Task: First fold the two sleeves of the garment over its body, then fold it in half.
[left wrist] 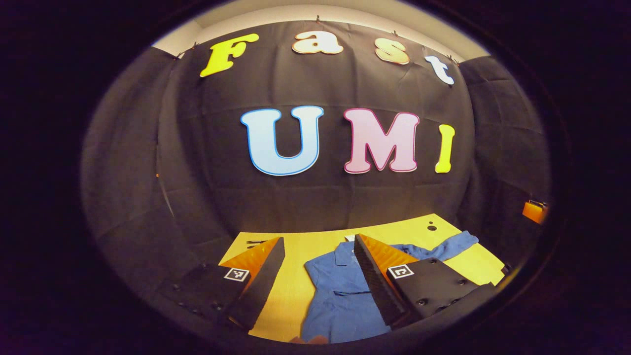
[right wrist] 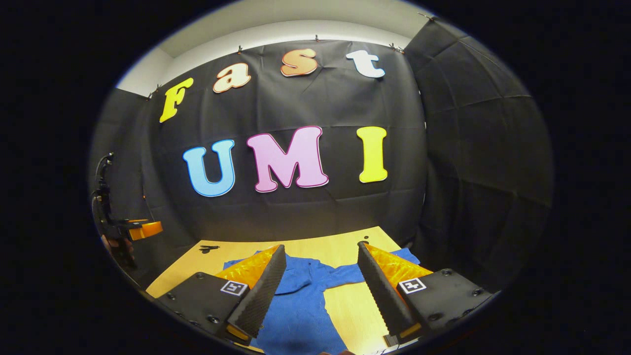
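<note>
The blue garment [left wrist: 340, 291] lies flat on the yellow tabletop [left wrist: 291, 291], collar toward the booth's back wall at twelve o'clock, apparently laid out so that both sleeves can be reached before any folding. In the left gripper view one sleeve [left wrist: 451, 245] stretches out toward two o'clock across the tabletop, unfolded; judging by that, the first step is not yet done.

The left hand-held gripper [left wrist: 319, 241] hangs above the garment with its jaws spread wide and nothing between them, probably poised to pick a sleeve. The right hand-held gripper [right wrist: 321, 246] is likewise released, jaws apart over the collar area, with the sleeve running toward its three o'clock side.

In the right gripper view, the other hand-held gripper and the hand holding it appear far off at nine o'clock, too small and dark to read clearly.

The garment's lower hem is cut off at six o'clock in both views, and the fingers hide much of its body. The second sleeve cannot be made out with certainty. A small dark thing [right wrist: 209, 248] lies near the tabletop's far edge; what it is cannot be told.
</note>
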`<move>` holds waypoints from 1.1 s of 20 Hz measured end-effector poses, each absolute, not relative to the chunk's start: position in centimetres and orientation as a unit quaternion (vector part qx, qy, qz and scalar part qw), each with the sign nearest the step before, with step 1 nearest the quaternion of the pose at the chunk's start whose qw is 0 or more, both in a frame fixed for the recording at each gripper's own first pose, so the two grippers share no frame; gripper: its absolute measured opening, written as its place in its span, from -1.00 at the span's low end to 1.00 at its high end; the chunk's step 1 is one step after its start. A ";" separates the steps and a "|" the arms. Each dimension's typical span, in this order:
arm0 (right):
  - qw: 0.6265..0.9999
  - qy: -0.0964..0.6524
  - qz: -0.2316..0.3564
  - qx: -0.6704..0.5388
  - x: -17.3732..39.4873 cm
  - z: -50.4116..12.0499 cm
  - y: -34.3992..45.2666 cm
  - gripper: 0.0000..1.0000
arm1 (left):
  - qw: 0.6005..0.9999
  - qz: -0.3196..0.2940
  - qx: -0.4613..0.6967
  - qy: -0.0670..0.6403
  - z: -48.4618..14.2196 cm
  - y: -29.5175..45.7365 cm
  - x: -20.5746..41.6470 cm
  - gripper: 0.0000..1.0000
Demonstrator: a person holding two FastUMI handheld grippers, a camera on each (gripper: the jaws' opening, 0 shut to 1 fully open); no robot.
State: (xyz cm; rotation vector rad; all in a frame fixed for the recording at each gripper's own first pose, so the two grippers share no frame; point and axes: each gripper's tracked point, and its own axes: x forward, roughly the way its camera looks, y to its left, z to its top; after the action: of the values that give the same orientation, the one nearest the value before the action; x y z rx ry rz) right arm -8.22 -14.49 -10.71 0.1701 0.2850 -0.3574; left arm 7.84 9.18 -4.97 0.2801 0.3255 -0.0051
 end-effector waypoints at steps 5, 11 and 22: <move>0.978 0.127 -0.158 0.054 -7.8 -8.8 -14.9 0.90 | 0.994 0.031 0.093 0.057 1.2 7.7 2.1 0.64; 0.989 0.083 -0.114 0.042 -6.9 -4.2 -13.5 0.89 | 0.992 0.037 0.115 0.026 1.2 0.4 -3.3 0.59; 0.990 0.058 -0.118 -0.049 -4.6 -7.0 -20.8 0.84 | 0.992 0.020 0.084 0.092 -2.0 -2.1 -2.8 0.59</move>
State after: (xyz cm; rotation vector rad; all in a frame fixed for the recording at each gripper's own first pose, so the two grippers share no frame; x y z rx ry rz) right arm -4.63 -20.79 -6.99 -0.0981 0.1163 -0.2376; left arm -2.79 -2.12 -1.97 0.1679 0.1840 0.0398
